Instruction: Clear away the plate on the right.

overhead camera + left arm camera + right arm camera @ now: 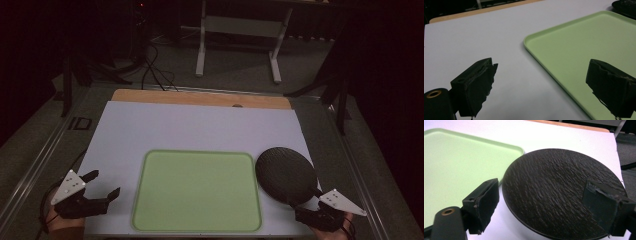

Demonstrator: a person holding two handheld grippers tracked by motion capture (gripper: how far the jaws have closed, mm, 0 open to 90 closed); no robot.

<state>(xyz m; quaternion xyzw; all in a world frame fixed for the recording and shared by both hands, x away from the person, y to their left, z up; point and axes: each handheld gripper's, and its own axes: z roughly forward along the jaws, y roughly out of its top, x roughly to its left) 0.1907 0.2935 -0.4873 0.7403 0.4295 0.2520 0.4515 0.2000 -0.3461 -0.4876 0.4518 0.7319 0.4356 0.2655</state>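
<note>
Black plate (556, 192) between right tool (549, 205) jaws

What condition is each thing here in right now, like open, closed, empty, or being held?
Green tray: empty, flat on the white board.
Black plate: empty, on the board beside the tray's right edge, not gripped.
White board: lying over the wooden table, bare apart from the tray and plate.
Left gripper: jaws open, holding nothing, left of the tray.
Right gripper: jaws open, holding nothing, facing the plate's near rim.
</note>
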